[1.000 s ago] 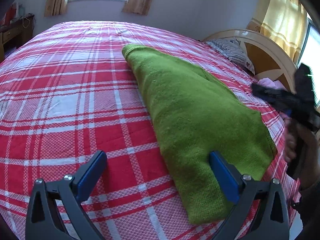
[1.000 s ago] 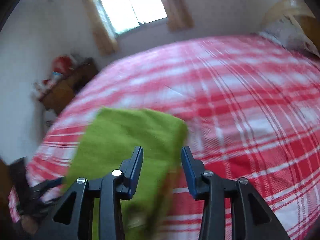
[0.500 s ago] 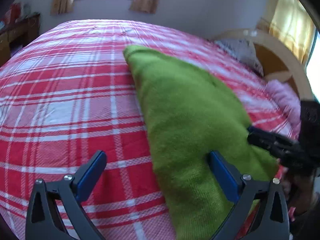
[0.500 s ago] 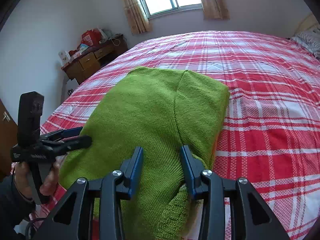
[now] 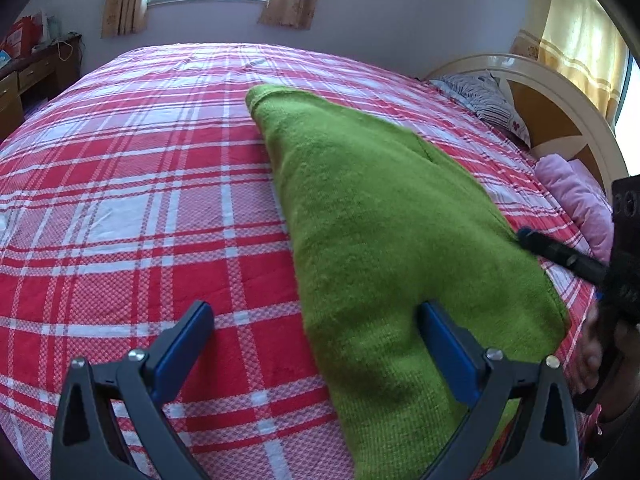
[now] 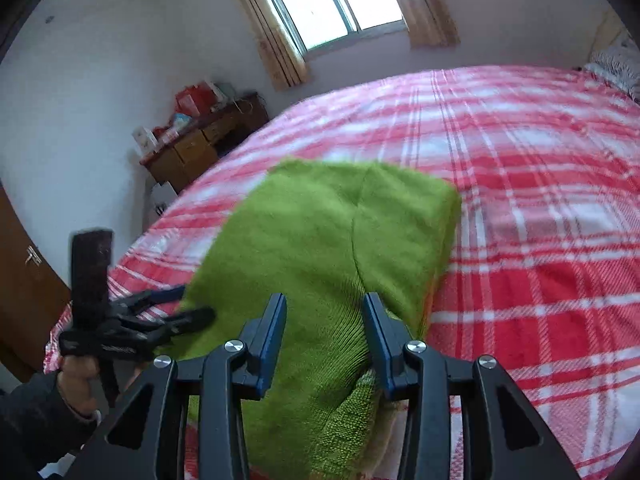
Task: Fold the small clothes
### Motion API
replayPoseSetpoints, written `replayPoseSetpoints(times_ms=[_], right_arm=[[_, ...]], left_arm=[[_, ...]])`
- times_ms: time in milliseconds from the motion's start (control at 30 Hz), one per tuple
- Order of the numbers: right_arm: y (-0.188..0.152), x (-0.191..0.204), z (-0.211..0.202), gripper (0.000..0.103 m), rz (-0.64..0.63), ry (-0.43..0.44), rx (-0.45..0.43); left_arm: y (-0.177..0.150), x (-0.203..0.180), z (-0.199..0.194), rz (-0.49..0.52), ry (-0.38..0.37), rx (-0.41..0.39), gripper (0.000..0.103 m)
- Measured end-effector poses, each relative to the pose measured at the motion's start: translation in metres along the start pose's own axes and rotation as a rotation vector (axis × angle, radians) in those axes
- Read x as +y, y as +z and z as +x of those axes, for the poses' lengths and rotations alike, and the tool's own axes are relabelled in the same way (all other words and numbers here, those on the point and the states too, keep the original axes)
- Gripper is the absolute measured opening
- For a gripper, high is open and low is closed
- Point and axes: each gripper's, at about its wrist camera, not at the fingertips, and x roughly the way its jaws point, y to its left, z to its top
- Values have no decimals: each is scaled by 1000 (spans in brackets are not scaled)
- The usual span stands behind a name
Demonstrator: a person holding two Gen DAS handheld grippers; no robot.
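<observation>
Folded green knit sweater (image 5: 384, 216) lies on the red plaid bedspread (image 5: 140, 200), looks soft, floppy, light; best pinched at a thick folded edge; left gripper (image 5: 316, 340) fingers spread wide, empty; right gripper (image 6: 325, 332) jaws opening, knit between them, unpinched.

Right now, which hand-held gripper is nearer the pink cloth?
Right. The right hand-held gripper, jaws opening around knit, is at the green sweater's edge toward the pink cloth; the left hand-held gripper is across the sweater.
</observation>
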Motion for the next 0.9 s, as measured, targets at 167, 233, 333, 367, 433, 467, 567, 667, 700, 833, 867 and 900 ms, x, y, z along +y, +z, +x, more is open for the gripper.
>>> replayPoseSetpoints(times_ms=[167,233,333,367,433,467,567,667,700,833,867,900], right_arm=[[11,-23,-13,67,91,-13,-72],[13,-31,-7,67,119,-62,-42],[17,-55,11,67,179,-93,12],[18,-63,15,67,209,-83,25],[18,-79,24,67,280,-62,48],[18,-86,29,67,309,-49,56],[24,-97,40,67,343,-24,72],[31,-101,52,67,337,-9,95],[34,-103,56,67,337,-5,96],[46,-107,70,67,338,33,92],[49,-106,73,67,338,39,90],[51,-107,77,67,338,47,87]], left_arm=[[0,2,1,-9,-14,4,103],[0,2,1,-10,-16,5,103],[0,3,1,-12,-20,5,103],[0,4,1,-12,-20,5,103],[0,3,1,-12,-21,5,103],[0,4,1,-13,-23,6,103],[0,3,1,-12,-24,6,103],[0,4,1,-12,-28,6,103],[0,4,1,-13,-31,6,103],[1,5,1,-15,-54,5,103],[1,5,1,-17,-63,4,103],[1,6,0,-19,-70,3,103]])
